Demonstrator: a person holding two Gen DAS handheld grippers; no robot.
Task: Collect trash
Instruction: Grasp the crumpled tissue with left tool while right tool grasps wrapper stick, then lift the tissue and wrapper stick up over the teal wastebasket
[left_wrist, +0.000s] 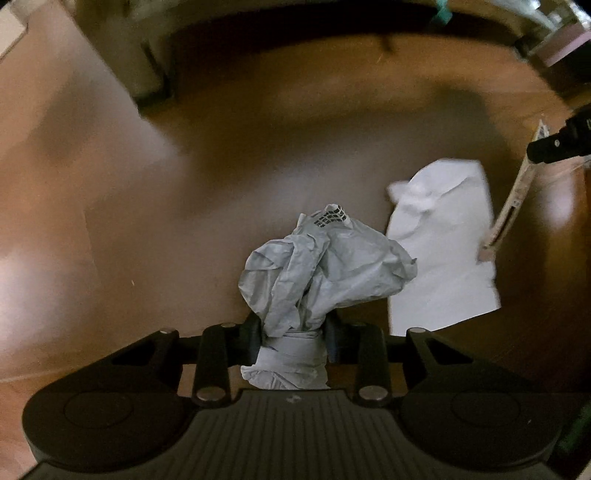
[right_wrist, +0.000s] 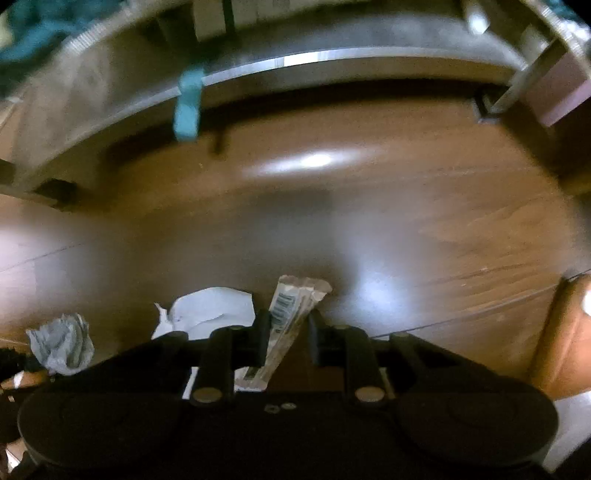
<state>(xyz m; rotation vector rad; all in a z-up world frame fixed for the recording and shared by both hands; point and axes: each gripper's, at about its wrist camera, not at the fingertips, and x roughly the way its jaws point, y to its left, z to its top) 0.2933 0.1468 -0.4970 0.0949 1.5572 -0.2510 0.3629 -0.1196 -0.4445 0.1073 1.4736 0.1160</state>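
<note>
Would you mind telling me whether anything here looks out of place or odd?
A white sheet of paper lies loose on the wooden floor, one corner crumpled. Otherwise, the left claw grips crumpled grey paper, and a long barcoded wrapper sits askew between the right claw fingers.

Left gripper (left_wrist: 293, 332): fingers closed tight on crumpled grey paper (left_wrist: 317, 266), held above the floor. Right gripper (right_wrist: 286, 334): fingers part-closed around a long barcoded wrapper (right_wrist: 291, 314), which leaned against the left finger (right_wrist: 262, 332); grip contact unclear
</note>
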